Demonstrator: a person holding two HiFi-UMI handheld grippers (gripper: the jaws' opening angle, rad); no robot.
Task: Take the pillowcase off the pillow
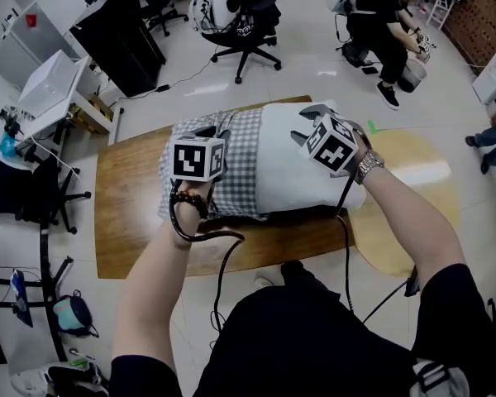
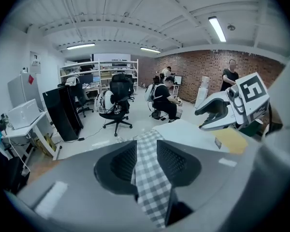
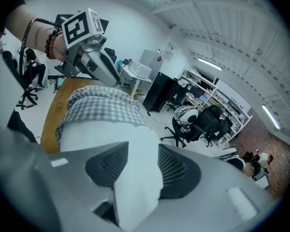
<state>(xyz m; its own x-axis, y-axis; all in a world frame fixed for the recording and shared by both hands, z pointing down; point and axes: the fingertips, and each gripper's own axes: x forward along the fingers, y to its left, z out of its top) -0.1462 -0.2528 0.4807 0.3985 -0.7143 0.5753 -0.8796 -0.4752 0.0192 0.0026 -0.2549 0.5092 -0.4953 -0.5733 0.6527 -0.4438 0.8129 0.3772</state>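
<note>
"Pillowcase [image 1: 241, 172], the checked one: where is it?"

"On the pillow [image 1: 293, 176], which lies across the wooden surface [image 1: 132, 188]. From above, the checked cloth covers the pillow's left part and the right part is bare white. The left gripper [image 1: 205, 132] is over the checks and the right gripper [image 1: 312, 121] is over the white."

"Can you see from up there what the fingers are doing?"

"Not well; the marker cubes sit over them. The gripper views tell more. In the left gripper view the fingers [image 2: 176, 163] stand apart, with a fold of the checked cloth running up through the gap. They are not clamped on it."

"And the other?"

"In the right gripper view the fingers [image 3: 176, 170] are parted too, and the white pillow bulges up between them. Beyond them the seam shows where white ends and the checks begin."

"Does each gripper view catch the other gripper?"

"Yes. The left gripper view has the right gripper out to its right, above the white end. The right gripper view has the left gripper at its upper left, over the checked end. It also shows a bead bracelet [image 3: 50, 42] on that wrist."

"Anything only the head view shows?"

"A watch [image 1: 369, 165] on the right wrist, and the surface's near edge against the person's lap. A black office chair [image 1: 244, 23] stands on the floor beyond. A brick wall [image 2: 198, 69] shows only in the left gripper view."
</note>
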